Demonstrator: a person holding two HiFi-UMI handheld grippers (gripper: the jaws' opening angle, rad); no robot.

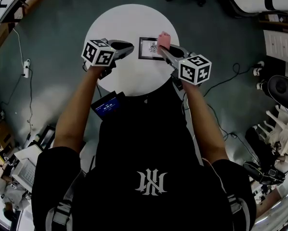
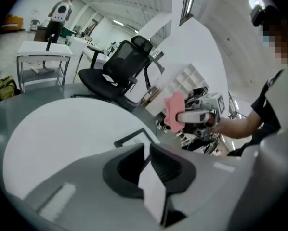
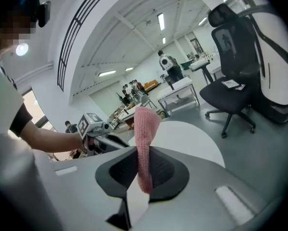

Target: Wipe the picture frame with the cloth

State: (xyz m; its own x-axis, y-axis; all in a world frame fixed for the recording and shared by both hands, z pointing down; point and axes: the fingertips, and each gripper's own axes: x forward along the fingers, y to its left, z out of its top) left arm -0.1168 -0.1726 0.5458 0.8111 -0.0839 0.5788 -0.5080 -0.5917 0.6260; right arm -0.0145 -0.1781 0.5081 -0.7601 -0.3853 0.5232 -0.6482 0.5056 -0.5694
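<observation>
A black picture frame with a white print lies flat on the round white table, right of its middle. My right gripper is shut on a pink knitted cloth, held over the frame's right edge. In the right gripper view the cloth stands up from between the closed jaws. My left gripper hovers just left of the frame, shut with nothing in it. From the left gripper view, the frame's corner shows past the jaws, with the cloth above it.
A black office chair stands beyond the table. Cables and a power strip lie on the grey floor at the left. More chairs and equipment crowd the right side. A small blue-screen device hangs at the person's chest.
</observation>
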